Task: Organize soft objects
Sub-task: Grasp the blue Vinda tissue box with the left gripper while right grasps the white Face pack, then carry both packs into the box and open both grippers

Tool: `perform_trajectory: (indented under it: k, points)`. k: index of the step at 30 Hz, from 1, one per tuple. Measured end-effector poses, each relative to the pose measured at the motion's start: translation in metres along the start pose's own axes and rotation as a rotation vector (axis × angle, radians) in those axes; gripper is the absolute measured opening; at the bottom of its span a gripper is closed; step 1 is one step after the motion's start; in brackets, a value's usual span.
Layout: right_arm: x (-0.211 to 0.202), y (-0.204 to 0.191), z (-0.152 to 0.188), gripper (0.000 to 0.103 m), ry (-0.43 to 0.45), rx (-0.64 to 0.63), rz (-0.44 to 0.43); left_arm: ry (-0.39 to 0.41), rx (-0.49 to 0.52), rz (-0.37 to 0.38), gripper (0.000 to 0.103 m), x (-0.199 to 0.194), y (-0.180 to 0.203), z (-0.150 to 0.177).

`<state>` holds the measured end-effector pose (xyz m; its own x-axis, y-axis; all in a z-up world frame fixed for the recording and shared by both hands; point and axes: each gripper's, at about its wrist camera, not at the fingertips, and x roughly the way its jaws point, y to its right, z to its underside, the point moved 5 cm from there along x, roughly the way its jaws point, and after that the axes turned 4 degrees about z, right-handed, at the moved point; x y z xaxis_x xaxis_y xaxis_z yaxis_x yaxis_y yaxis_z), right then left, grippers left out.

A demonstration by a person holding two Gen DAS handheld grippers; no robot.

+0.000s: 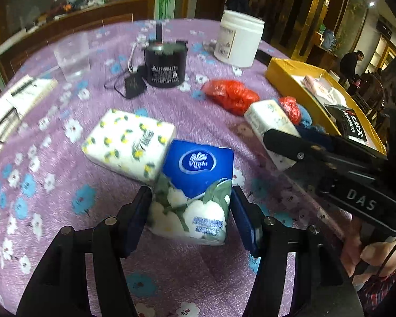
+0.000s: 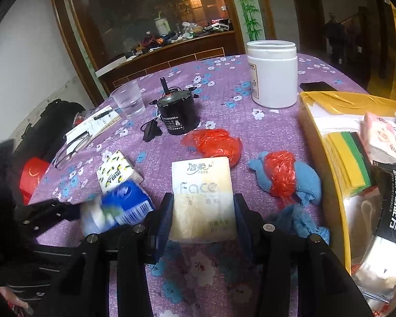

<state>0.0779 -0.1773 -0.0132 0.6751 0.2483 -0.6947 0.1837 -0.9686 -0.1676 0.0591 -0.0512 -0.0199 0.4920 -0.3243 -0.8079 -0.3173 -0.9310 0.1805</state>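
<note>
1. Three tissue packs: blue [image 1: 195, 185], lemon-print [image 1: 126, 142], cream [image 2: 203, 198].
2. Two red plastic bags [image 2: 213, 142] [image 2: 281, 171].
3. One white jar [image 2: 273, 72].
4. One clear cup [image 2: 128, 99].
5. One yellow box [image 2: 327, 142].

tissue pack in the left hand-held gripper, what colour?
Blue top, white flowers on green below, on the tissue pack; clearest in the left wrist view.

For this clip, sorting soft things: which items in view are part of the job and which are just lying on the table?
Job items:
left gripper on blue Vinda tissue pack
right gripper on Face tissue pack
lemon-print tissue pack
red plastic bags
blue cloth
yellow box

Lying about:
black motor
white jar
clear cup
glasses
</note>
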Motion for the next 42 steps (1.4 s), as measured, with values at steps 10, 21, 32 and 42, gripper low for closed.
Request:
perform_trajectory:
  k: [10,21,32,42]
  points:
    - [-0.003,-0.001,0.0,0.046,0.005,0.004,-0.019,0.053,0.019,-0.024,0.054,-0.007,0.004,0.0]
    - [-0.013,0.008,-0.006,0.046,0.043,0.048,-0.014,0.184,0.081,0.039,0.054,-0.035,0.022,-0.007]
    - [-0.087,0.051,-0.011,0.046,0.102,0.136,-0.003,0.168,0.108,0.137,0.054,-0.048,0.076,-0.021]
    - [-0.127,0.149,-0.029,0.046,0.112,0.214,0.128,0.084,0.162,0.217,0.054,-0.005,0.167,-0.083]
